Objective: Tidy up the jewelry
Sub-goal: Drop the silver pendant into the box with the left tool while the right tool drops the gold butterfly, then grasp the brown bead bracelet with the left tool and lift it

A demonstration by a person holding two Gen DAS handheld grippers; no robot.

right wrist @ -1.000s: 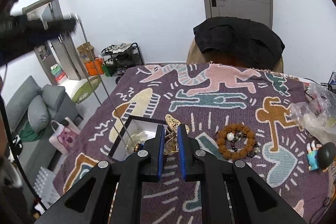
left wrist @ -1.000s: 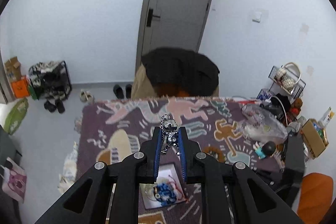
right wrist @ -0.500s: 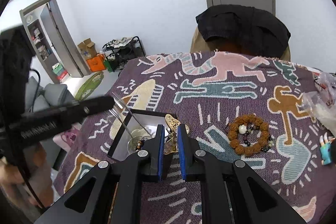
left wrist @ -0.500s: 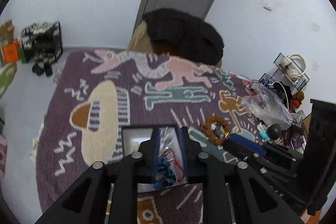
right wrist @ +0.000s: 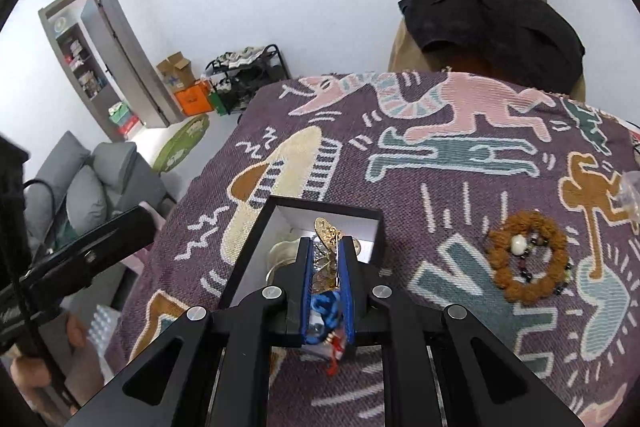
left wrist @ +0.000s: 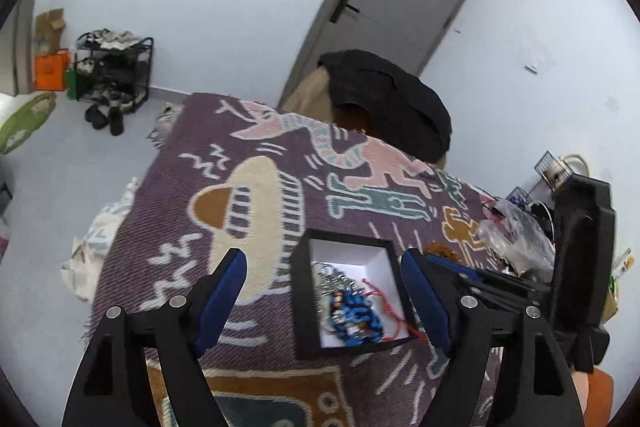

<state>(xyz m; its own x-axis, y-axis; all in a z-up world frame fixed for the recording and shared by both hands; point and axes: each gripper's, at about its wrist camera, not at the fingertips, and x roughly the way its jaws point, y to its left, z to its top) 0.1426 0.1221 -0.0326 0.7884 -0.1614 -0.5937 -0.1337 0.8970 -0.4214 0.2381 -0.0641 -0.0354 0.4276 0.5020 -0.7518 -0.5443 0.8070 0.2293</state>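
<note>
A black box with a white inside lies on the patterned blanket. In it are a silver chain, blue beads and a red string. My left gripper hovers over the box with its jaws opening wide, and nothing sits between the pads. My right gripper is above the same box, shut on a gold leaf-shaped piece. A brown bead bracelet rests on the blanket to the right of the box.
The purple blanket covers the whole tabletop. A crumpled plastic bag and clutter sit at the right edge. A chair draped in dark cloth stands behind the table. A hand carries the left gripper at far left.
My left gripper came down over the box and opened, letting go of the silver chain, which now lies inside. My right gripper moved over the box, still holding the gold piece.
</note>
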